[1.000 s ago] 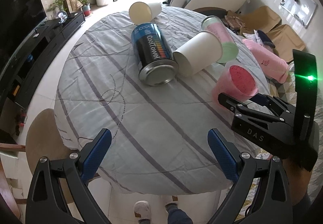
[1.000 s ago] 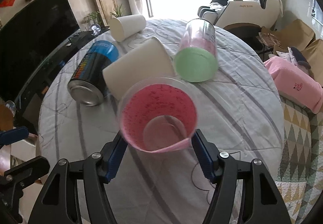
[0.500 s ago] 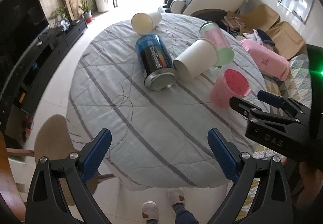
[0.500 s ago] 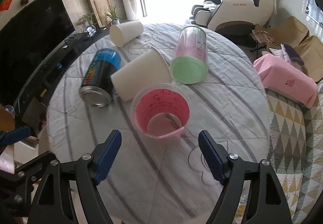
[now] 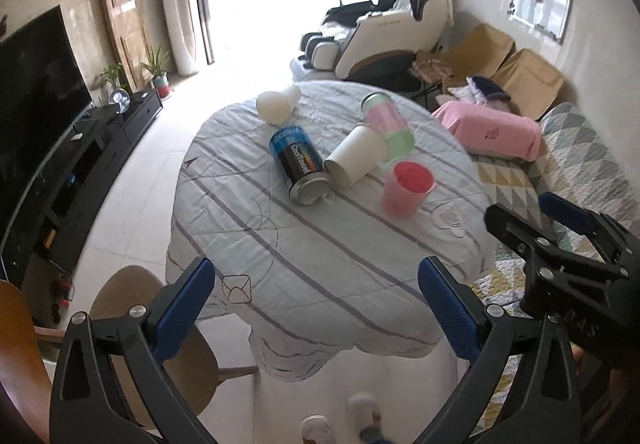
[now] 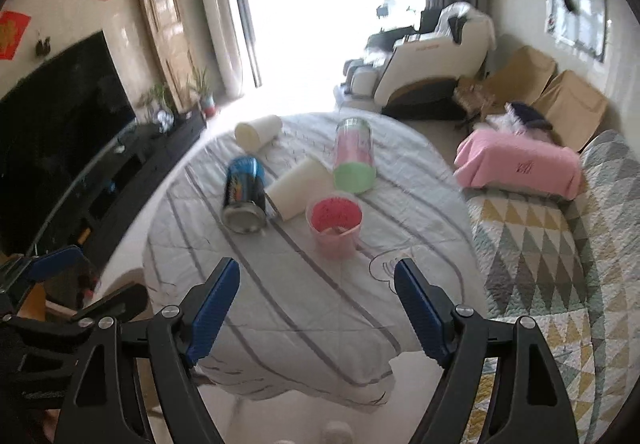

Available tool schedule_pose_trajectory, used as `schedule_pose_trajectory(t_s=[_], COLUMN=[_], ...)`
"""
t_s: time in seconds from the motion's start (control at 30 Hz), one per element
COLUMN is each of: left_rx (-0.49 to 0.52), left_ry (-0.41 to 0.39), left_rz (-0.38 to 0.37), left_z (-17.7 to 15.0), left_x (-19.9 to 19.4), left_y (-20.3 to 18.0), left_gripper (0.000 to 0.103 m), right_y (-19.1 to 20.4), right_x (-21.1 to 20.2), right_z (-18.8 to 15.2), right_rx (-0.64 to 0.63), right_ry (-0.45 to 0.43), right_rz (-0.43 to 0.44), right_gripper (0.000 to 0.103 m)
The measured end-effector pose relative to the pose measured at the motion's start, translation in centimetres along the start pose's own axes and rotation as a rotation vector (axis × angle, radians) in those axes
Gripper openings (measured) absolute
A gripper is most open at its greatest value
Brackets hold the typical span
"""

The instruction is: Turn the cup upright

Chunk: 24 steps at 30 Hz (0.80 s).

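Observation:
A pink plastic cup (image 5: 406, 190) stands upright on the striped tablecloth (image 5: 320, 264), mouth up; it also shows in the right wrist view (image 6: 335, 226). My right gripper (image 6: 318, 302) is open and empty, drawn back from the cup over the table's near edge. It shows from the side in the left wrist view (image 5: 532, 216). My left gripper (image 5: 316, 304) is open and empty, above the table's near edge.
A blue can (image 5: 302, 168), a white paper cup (image 5: 356, 160), a green-and-pink tumbler (image 5: 390, 130) and another white cup (image 5: 278, 106) lie on their sides behind the pink cup. A wooden chair (image 5: 160, 344) stands at the near left. A pink cushion (image 5: 490, 134) lies on the sofa at right.
My right gripper let go of the pink cup, which now stands upright on the table. Both grippers pulled back and up from the table.

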<state>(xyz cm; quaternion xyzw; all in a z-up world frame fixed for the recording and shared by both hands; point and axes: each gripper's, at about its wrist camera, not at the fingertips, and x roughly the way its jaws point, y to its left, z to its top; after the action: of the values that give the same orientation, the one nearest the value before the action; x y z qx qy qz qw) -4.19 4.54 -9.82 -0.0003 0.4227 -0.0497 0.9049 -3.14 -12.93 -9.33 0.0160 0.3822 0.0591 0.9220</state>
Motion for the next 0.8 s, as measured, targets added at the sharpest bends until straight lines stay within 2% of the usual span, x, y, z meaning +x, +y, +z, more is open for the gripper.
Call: schedule_pose_trajectory(t_s=[0.17, 0.37, 0.8], left_rx=[-0.012, -0.018, -0.009], left_ry=[-0.032, -0.078, -0.129], left_rz=[0.012, 0.055, 0.1], left_z=[-0.6, -2.2, -5.2], left_x=[-2.4, -4.1, -7.1], left_y=[-0.2, -1.5, -3.6], left_gripper=[0.103, 0.103, 0.103], right_y=[0.3, -0.2, -1.7], right_x=[-4.3, -6.3, -8.6], right_z=[-0.8, -2.3, -5.4], right_rx=[0.011, -0.002, -0.015], right_ry=[-0.113, -0.177, -0.165], right_rz=[-0.045, -0.045, -0.041], right_gripper=[0.086, 0.086, 0.086])
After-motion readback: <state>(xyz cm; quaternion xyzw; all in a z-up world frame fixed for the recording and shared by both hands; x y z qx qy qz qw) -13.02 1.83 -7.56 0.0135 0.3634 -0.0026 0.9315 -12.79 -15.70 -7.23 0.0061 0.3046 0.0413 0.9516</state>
